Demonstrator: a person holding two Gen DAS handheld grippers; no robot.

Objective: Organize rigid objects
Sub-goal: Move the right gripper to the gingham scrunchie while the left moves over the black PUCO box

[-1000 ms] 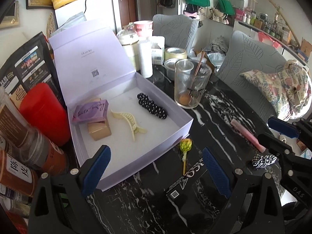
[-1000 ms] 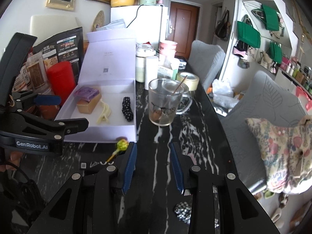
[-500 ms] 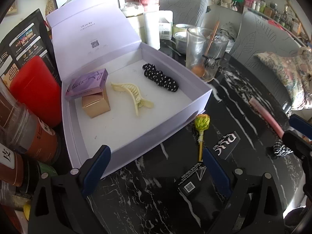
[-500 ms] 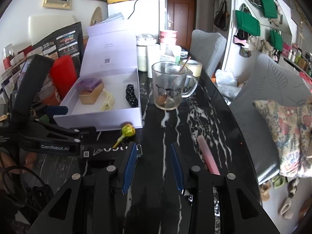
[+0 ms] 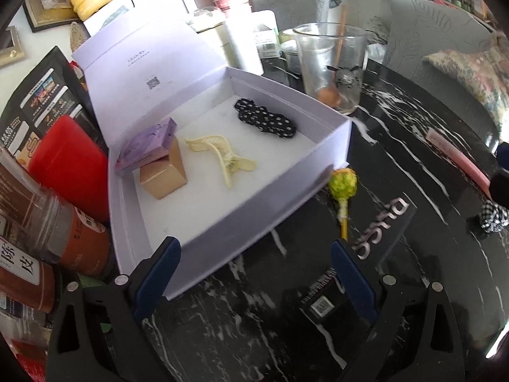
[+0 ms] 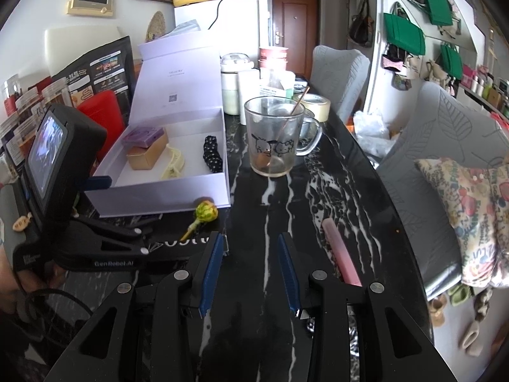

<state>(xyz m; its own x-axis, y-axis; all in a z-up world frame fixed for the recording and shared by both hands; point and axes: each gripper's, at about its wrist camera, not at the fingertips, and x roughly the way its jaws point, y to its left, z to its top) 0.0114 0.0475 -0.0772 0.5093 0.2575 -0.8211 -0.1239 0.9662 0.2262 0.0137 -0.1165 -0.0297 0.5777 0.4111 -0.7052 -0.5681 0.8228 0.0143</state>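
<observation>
1. The left gripper (image 5: pixel 254 256) hangs low over the black marbled tabletop (image 5: pixel 397 146), its blue-padded jaws spread wide and holding nothing.
2. Its left finger sits at the near corner of the open lilac box (image 5: pixel 241 203); its right finger is just beside the stick end of a yellow-green lollipop (image 5: pixel 343 184).
3. The lollipop lies on the tabletop, its head close against the box's front wall, near the right corner.
4. Inside the box lie a black dotted hair clip (image 5: pixel 265 119), a cream claw clip (image 5: pixel 222 156), and a purple packet (image 5: pixel 148 148) propped on a tan carton (image 5: pixel 163 175).
5. The right gripper (image 6: pixel 249 254) hovers over bare tabletop, jaws parted with nothing between them.
6. A pink stick (image 6: pixel 338 251) lies just beside its right finger.
7. A glass mug (image 6: pixel 273 137) with a spoon stands beyond the box's right side.
8. A checkered cloth item (image 5: pixel 491 216) lies at the tabletop's right edge in the left wrist view.
</observation>
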